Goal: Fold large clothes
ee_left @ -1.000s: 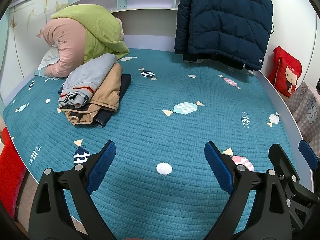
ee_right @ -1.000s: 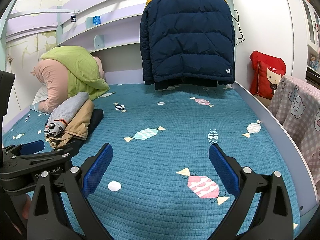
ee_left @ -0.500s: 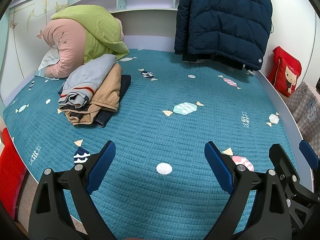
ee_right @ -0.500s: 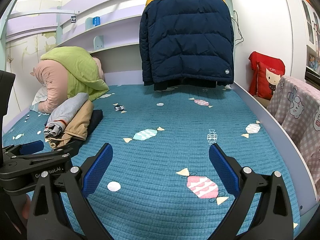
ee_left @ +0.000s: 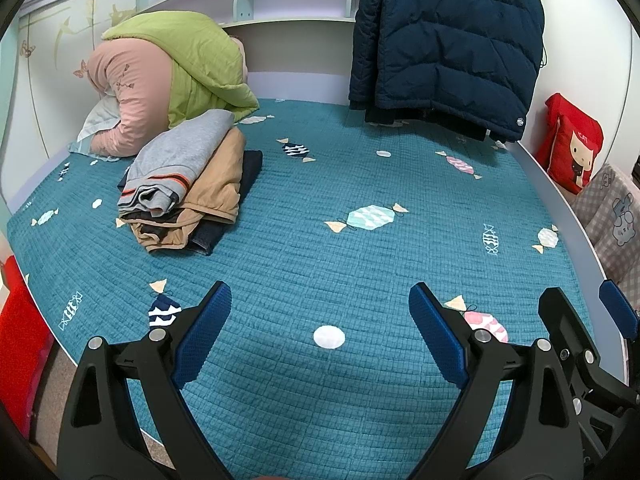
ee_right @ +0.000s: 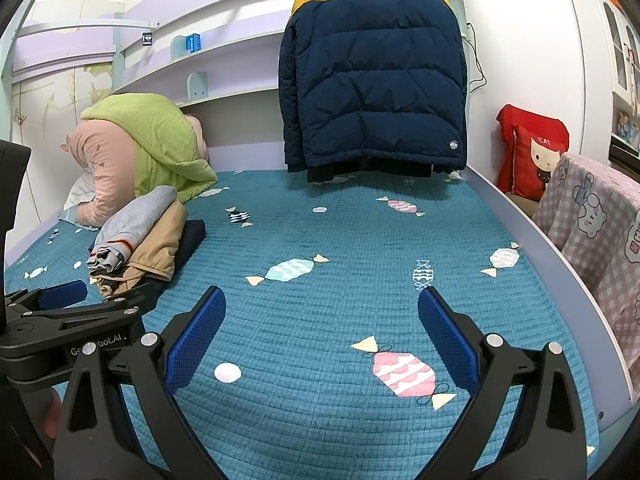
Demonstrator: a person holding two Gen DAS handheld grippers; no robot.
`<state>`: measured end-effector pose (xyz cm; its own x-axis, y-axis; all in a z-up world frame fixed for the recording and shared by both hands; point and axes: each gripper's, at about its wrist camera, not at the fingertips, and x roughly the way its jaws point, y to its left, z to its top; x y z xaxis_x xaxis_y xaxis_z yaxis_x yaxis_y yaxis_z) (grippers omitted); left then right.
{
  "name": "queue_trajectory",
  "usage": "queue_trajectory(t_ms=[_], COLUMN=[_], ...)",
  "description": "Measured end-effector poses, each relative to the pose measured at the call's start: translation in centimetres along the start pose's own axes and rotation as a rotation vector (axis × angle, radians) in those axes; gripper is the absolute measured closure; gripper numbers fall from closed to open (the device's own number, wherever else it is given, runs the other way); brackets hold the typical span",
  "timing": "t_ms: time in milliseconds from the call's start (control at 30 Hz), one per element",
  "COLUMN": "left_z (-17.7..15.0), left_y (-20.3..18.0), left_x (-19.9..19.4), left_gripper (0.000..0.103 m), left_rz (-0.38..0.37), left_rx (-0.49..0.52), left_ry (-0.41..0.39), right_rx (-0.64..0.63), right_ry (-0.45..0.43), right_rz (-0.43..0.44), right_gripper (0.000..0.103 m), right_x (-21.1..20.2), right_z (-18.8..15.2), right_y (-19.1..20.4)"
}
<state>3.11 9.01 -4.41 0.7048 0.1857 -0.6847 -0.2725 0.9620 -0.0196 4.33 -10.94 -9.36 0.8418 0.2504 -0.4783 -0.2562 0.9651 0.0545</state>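
1. Fingers of left gripper (ee_left: 320, 308) and right gripper (ee_right: 322, 312) both spread wide, empty, over the bed (ee_left: 360, 256) near its front edge.
2. Next big garment is prob. the jacket (ee_right: 374, 68): hangs at the bed's far edge, straight ahead, long axis vertical, well apart from both.
3. Right gripper sits more squarely under it.
4. Folded pile (ee_left: 188, 184) lies toward the far-left corner.

The teal quilt (ee_left: 304, 248) with candy pictures covers the bed. At its far left corner a green and pink duvet bundle (ee_left: 168, 80) lies against the wall. Behind the quilt's far edge runs a white shelf (ee_right: 224, 60) with a small blue box (ee_right: 193, 43) on it. Beside the quilt's right edge stand a red cat cushion (ee_right: 536, 160) and a checked pink blanket (ee_right: 600, 236).
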Motion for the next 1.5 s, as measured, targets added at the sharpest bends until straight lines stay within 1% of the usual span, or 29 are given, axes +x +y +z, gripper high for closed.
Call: queue_trajectory(t_ms=[1500], left_z=[0.49], left_y=[0.01], left_x=[-0.35], left_gripper=[0.012], left_rz=[0.005], left_rx=[0.019], left_ry=[-0.010], right_rx=[0.012], right_ry=[-0.009], right_rz=[-0.004], right_gripper=[0.009], right_x=[-0.20], right_z=[-0.03], right_y=[0.00])
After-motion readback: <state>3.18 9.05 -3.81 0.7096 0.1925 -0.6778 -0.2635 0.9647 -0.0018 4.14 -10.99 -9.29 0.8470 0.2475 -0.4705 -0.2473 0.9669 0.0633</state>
